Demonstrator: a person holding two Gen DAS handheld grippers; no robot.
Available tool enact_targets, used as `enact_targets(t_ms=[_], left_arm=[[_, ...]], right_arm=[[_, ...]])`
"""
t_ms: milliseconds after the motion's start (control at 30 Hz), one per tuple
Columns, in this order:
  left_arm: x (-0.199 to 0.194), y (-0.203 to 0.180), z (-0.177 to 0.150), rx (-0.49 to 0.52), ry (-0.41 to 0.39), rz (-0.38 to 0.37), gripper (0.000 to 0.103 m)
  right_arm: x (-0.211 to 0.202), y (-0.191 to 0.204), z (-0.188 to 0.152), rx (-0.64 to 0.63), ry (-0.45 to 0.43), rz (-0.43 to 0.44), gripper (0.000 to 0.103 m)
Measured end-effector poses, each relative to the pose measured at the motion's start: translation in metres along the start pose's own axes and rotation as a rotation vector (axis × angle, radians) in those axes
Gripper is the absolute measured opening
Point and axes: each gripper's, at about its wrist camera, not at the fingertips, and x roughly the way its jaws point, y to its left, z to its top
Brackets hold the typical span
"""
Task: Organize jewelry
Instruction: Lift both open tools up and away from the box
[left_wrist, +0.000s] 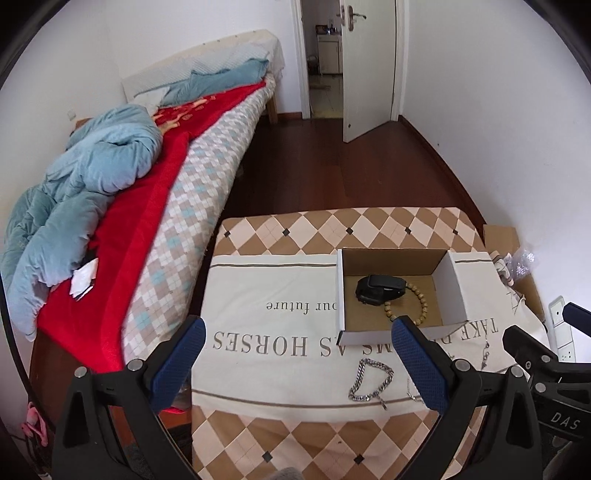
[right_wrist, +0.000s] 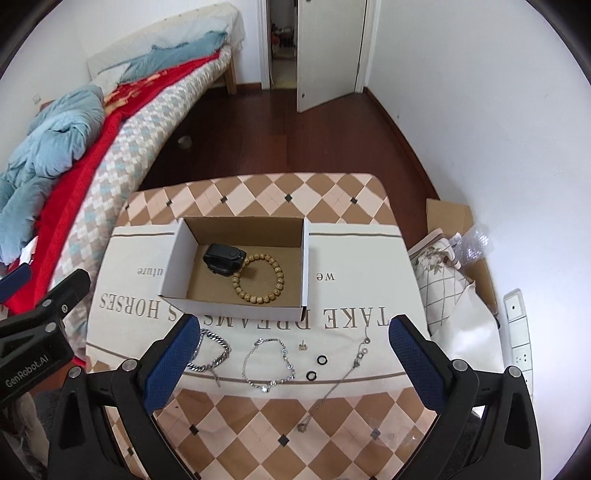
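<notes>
An open cardboard box (right_wrist: 177, 266) (left_wrist: 341, 295) stands on a cream cloth and holds a black watch (right_wrist: 223, 260) (left_wrist: 380, 290) and a wooden bead bracelet (right_wrist: 258, 278) (left_wrist: 421, 306). In front of it lie a thick silver chain (right_wrist: 212, 354) (left_wrist: 371, 380), a thin crystal bracelet (right_wrist: 269, 365), a tiny charm (right_wrist: 303, 346), two black rings (right_wrist: 317, 367) and a thin necklace (right_wrist: 343, 376). My left gripper (left_wrist: 299, 354) is open and empty above the cloth, left of the box. My right gripper (right_wrist: 295, 350) is open and empty above the loose jewelry.
The table (right_wrist: 258, 192) has a checked brown cover. A bed (left_wrist: 147, 192) with red and blue bedding runs along the left. Cardboard, a cushion and bubble wrap (right_wrist: 465, 251) lie on the floor at the right. A wall socket strip (right_wrist: 517, 328) is at the right.
</notes>
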Motion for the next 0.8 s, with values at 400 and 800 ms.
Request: enact_targets(t_ms=[400, 800], left_arm=[[-0.061, 0.004, -0.020, -0.029, -0.115, 0.030, 0.103], [-0.015, -0.001, -0.036, -0.024, -0.062, 0.137, 0.103]], right_arm=[[-0.057, -0.001, -0.027, 0.004, -0.103, 0.009, 0.103], [-0.026, -0.036, -0.047, 0.084, -0.090, 0.049, 0.103]])
